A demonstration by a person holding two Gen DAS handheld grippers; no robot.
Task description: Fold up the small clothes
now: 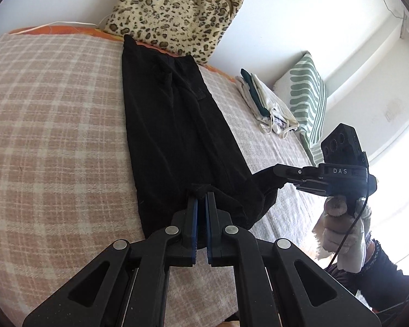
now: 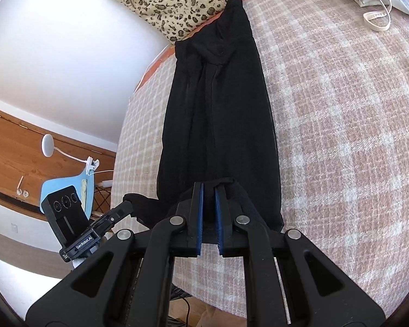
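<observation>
Both sets of fingers clamp the near end of a long black garment on the bed.

The left gripper point(image 1: 202, 194) is pinched narrow on the hem's corner, and the right gripper point(image 2: 208, 185) likewise grips the other near corner, each with dark cloth bunched between its blue pads. Holding both corners probably keeps the end square for carrying it over toward the far end. The black garment point(image 1: 174, 125) stretches lengthwise across the checked blanket point(image 1: 57, 114), its far end near a leopard-print cushion point(image 1: 177, 11). Folded clothes point(image 1: 264, 100) lie well apart, beside a green-striped pillow point(image 1: 308, 95).
</observation>
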